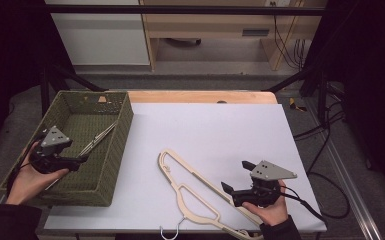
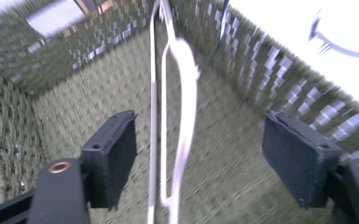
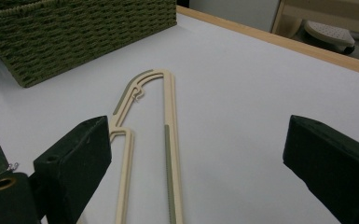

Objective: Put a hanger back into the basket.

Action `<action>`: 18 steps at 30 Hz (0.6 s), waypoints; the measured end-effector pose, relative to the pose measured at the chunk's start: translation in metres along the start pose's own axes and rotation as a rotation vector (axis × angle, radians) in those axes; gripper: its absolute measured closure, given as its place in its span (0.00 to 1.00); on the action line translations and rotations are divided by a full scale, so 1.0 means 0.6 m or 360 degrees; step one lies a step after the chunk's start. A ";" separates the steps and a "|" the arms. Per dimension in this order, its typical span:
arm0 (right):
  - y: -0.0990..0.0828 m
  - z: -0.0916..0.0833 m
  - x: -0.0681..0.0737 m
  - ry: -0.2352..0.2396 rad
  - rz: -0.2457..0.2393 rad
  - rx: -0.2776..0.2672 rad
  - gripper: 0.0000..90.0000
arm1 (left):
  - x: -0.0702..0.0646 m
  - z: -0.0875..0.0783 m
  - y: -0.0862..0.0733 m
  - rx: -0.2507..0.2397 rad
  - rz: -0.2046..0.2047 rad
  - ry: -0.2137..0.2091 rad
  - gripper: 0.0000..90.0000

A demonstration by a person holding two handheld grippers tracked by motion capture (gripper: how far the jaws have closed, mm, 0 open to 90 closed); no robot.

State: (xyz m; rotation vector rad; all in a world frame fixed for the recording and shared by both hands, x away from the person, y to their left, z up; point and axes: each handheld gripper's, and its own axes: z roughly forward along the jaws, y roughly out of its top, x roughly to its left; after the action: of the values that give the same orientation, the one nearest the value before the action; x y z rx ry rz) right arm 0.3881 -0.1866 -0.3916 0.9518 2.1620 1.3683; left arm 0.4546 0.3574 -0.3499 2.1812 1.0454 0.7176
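A person's right gripper (image 1: pixel 228 188), held near the front edge of the white table (image 1: pixel 240 130), hangs with its jaws spread wide and nothing between them, aimed along a cream hanger (image 1: pixel 192 192) that lies flat on the tabletop. In the right gripper view the hanger (image 3: pixel 168 140) runs away from the jaws toward the far wooden edge, its shoulder curve at the far end; in the high view its wire hook sits at the near edge.

Across the table, the left gripper (image 1: pixel 82 159) hovers inside a green woven basket (image 1: pixel 117 150) at the table's left side. Its jaws stand well apart and press on nothing. Between them, in the left gripper view, a pale thin hanger (image 2: pixel 179 116) lies on the basket floor, leaning up toward the far wall (image 2: pixel 98 37); in the high view it (image 1: pixel 97 140) reads as a slim diagonal bar resting against the basket's right side.

The work looks to be clearing hangers into the basket: one appears delivered, with the left jaws free of it, and the cream one is next. That pickup would call for the right gripper to drop onto one of the hanger's flat arms, close across the narrow bar, and lift without snagging the hook on the table edge.
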 end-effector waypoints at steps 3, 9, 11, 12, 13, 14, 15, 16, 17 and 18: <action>0.002 0.000 0.004 0.0013 -0.0011 -0.0008 0.09 | -0.018 -0.020 0.002 -0.0123 -0.0022 -0.0001 0.20; 0.003 0.005 0.010 0.0049 -0.0013 0.0006 0.09 | -0.068 -0.048 0.006 -0.0352 -0.0093 -0.0074 0.13; 0.002 0.007 0.011 0.0060 -0.0008 0.0017 0.10 | -0.086 -0.051 0.009 -0.0413 -0.0109 -0.0096 0.10; 0.002 0.007 0.011 0.0060 -0.0008 0.0017 0.10 | -0.096 -0.051 0.012 -0.0434 -0.0103 -0.0098 0.10; 0.002 0.007 0.011 0.0064 -0.0009 0.0018 0.10 | -0.105 -0.051 0.014 -0.0462 -0.0107 -0.0100 0.10; 0.002 0.008 0.012 0.0073 0.0002 0.0018 0.10 | -0.114 -0.050 0.016 -0.0484 -0.0111 -0.0117 0.09; 0.002 0.008 0.012 0.0073 0.0002 0.0018 0.10 | -0.123 -0.049 0.019 -0.0498 -0.0114 -0.0131 0.09; 0.002 0.008 0.012 0.0079 0.0004 0.0021 0.10 | -0.131 -0.048 0.021 -0.0504 -0.0105 -0.0133 0.09; 0.001 0.009 0.013 0.0087 0.0002 0.0021 0.10 | -0.139 -0.047 0.023 -0.0518 -0.0100 -0.0137 0.09; 0.001 0.010 0.013 0.0094 0.0001 0.0024 0.10 | -0.146 -0.046 0.025 -0.0534 -0.0098 -0.0146 0.09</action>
State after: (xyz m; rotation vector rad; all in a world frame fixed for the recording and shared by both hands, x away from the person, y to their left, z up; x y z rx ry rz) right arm 0.3867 -0.1771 -0.3934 0.9287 2.2182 1.3990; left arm 0.3955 0.2864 -0.3385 1.8686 0.8718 0.7024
